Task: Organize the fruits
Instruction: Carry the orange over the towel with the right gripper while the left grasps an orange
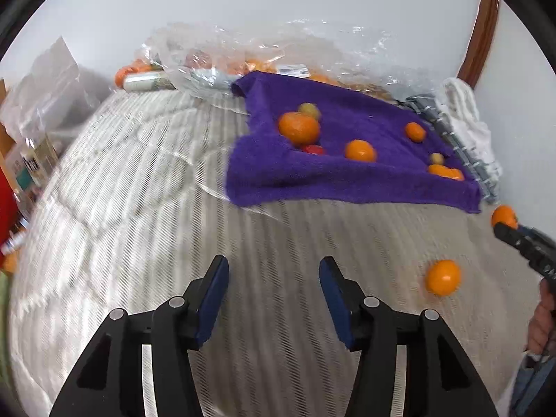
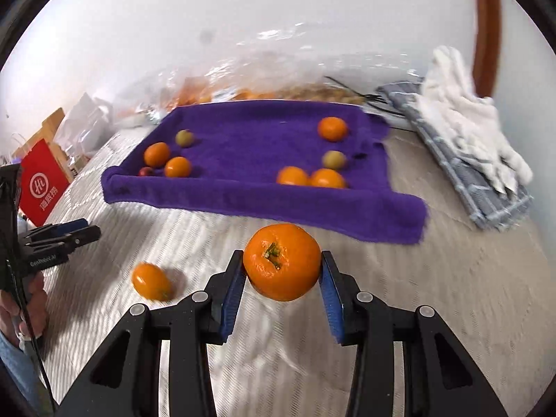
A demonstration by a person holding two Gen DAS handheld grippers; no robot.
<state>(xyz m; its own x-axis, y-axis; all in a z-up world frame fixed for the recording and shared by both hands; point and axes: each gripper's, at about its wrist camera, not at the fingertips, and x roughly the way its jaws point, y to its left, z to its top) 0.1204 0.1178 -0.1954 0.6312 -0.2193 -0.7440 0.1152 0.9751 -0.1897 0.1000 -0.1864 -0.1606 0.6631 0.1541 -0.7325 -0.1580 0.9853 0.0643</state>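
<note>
Bottom center of the right wrist view, the right gripper [image 2: 282,271] is clamped on one big mandarin [image 2: 282,261], stem facing the camera. One loose orange [image 2: 152,281] sits on the striped bedspread [image 2: 451,295] at lower left. The left gripper [image 1: 274,295] has its jaws partly apart with nothing in them. Further up, mid-frame, the purple towel [image 2: 243,201] holds six orange fruits, two greenish ones and one small red one. Behind it, upper middle, clear plastic bags [image 1: 243,48].
</note>
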